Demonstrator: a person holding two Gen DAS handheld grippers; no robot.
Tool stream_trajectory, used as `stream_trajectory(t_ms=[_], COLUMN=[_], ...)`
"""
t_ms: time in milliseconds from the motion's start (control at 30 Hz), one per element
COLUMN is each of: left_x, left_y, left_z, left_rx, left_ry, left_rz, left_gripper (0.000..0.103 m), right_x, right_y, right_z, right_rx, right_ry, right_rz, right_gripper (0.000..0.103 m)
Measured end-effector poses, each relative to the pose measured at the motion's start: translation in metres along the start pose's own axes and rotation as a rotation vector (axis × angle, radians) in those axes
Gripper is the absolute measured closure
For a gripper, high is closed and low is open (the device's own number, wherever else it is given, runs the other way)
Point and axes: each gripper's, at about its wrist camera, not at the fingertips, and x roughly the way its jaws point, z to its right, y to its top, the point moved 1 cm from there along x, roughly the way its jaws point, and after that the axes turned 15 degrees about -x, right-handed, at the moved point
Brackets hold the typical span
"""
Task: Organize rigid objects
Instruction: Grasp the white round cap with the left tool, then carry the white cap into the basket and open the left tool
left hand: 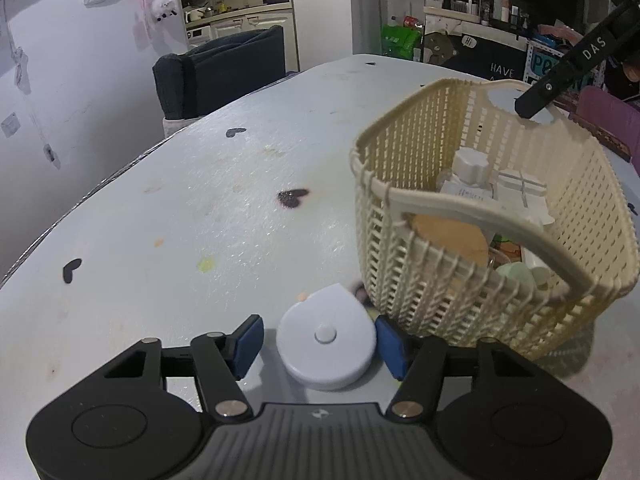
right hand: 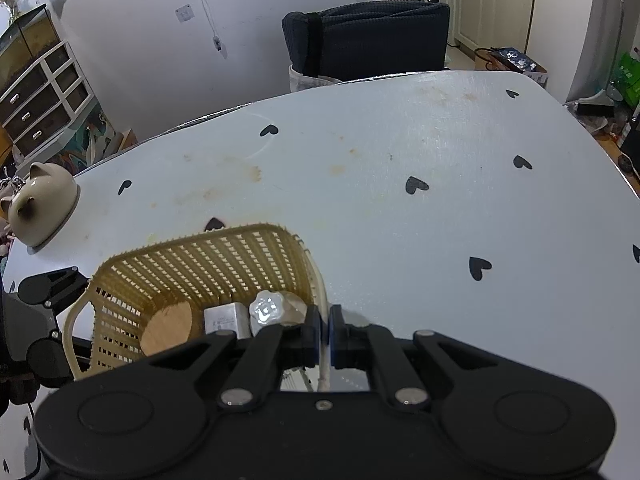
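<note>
White disc point(left hand: 326, 342) between half-open left tongs point(left hand: 318, 342), left pad clear; right tongs point(right hand: 325, 330) clamp basket point(right hand: 200, 256) rim.

Each fisheye camera peers steeply down along its own claw, close above the worktop point(left hand: 180, 220), the two from opposite sides sharing the cream basket point(left hand: 420, 152) and dark chair point(right hand: 368, 40)

Right gripper point(right hand: 325, 334) fingers point(right hand: 310, 336) pinch basket point(right hand: 200, 256) rim.

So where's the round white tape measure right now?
In the left wrist view, the tape measure lies on the table between the left gripper pads, just left of the basket.
</note>
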Motion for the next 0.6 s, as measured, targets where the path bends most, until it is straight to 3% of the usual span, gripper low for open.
stream_trajectory(t_ms=[100, 600], left_x=[-0.001, -0.011], left_y=[-0.001, -0.016], left_z=[-0.001, 0.004], left_rx=[-0.021, -0.111], left_ry=[-0.012, 0.032], left_rz=[0.001, 0.030], left_gripper=[0.050, 0.050], right_x=[0.000, -0.001], right_y=[0.000, -0.001], right_z=[0.000, -0.001], right_rx=[0.000, -0.004], right_ry=[-0.002, -0.005], right_rz=[-0.001, 0.000], right_gripper=[0.098, 0.098])
